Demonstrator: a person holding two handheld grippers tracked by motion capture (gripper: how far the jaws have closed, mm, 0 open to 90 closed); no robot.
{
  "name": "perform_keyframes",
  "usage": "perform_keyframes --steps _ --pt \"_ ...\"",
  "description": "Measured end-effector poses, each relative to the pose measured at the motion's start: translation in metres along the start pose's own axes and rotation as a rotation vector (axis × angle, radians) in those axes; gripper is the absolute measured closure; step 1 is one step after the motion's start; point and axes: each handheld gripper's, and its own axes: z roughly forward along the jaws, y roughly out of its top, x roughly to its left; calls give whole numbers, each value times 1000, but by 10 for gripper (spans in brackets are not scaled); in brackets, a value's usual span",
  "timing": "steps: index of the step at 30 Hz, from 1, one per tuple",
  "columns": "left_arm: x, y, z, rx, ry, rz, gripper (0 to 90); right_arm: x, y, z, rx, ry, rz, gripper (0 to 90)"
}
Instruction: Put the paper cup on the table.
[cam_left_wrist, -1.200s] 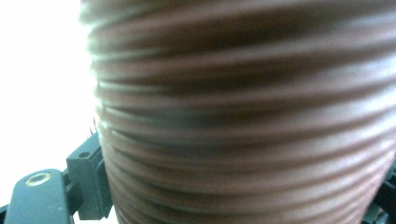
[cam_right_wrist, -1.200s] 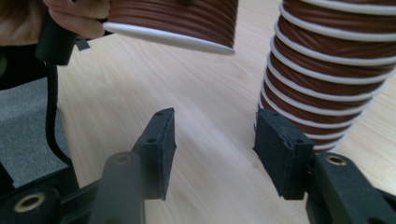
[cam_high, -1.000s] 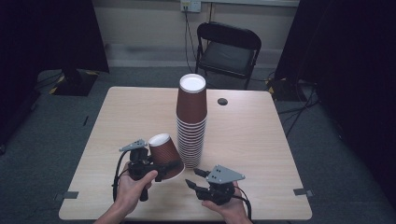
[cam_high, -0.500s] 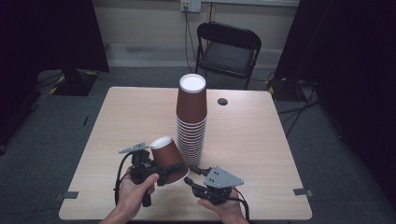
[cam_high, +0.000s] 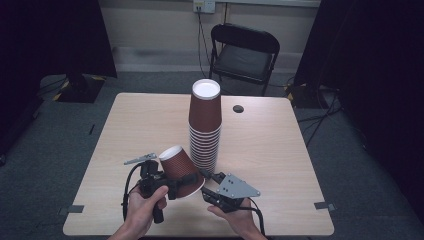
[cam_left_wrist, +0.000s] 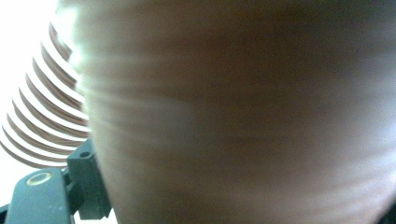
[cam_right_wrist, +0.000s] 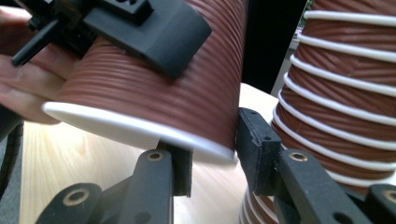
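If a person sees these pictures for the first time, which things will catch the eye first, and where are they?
First comes the tall stack of brown paper cups standing in the middle of the wooden table. In front of it, near the table's front edge, the left gripper holds a single cup tilted, and the right gripper has just been closing its jaws around that cup's white rim. Behind the table stands a black folding chair.

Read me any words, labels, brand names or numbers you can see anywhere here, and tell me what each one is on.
There are none to read.
Held brown cup: ribbed paper, no print.
Stack of cups: plain brown with white rims, no print.
Table: bare wood grain, with a dark round spot that carries no lettering.
Wall outlet: too small to show any marking.
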Motion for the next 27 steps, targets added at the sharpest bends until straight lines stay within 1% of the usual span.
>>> perform_keyframes --steps 1,2,4,5,6,8,9,11,12,14,16,17,18,19,21,23,25,26,27 --pt "-1 0 1 0 -21 -2 130 0 0 1 -5 -6 -4 677" --pt "-2 0 1 2 -16 9 130 1 1 2 -10 -6 -6 676" --pt "-3 0 1 3 -20 10 131 0 2 3 -18 -8 -11 679" --pt "-3 -1 2 4 -40 -1 132 -1 3 4 -33 -8 -16 683" --pt "-4 -1 2 8 -45 -1 132 0 4 4 -34 -8 -12 682" --pt "-4 -1 3 10 -41 1 131 0 5 6 -49 -10 -23 681" --pt "-4 -2 4 21 -44 -4 131 0 5 8 -47 -11 -22 684" --pt "-4 -2 4 19 -43 -3 131 0 4 10 -37 -17 -23 707" --pt "-4 -2 3 23 -40 9 130 0 4 11 -40 -18 -25 710" --pt "-4 -2 3 24 -41 9 126 1 3 11 -46 -25 -16 736" --pt "-3 -3 4 13 -53 -4 120 1 2 11 -46 -31 -24 763" --pt "-2 -3 4 11 -60 9 118 1 3 11 -46 -35 -24 778" --pt "-2 -3 4 11 -60 9 116 1 3 11 -46 -35 -24 778" --pt "-3 -4 4 0 -64 5 113 0 3 10 -52 -43 -30 789" --pt "-4 -4 5 -12 -72 25 111 0 4 9 -57 -49 -36 793" --pt "-4 -4 4 -12 -71 23 111 1 4 8 -56 -51 -38 795" --pt "-3 -1 2 -13 -58 44 107 0 5 7 -52 -42 -30 816" --pt "-3 -1 2 -13 -58 44 107 0 5 7 -52 -42 -30 816" --pt "-2 2 1 2 -71 50 105 -1 4 7 -58 -39 -27 824"
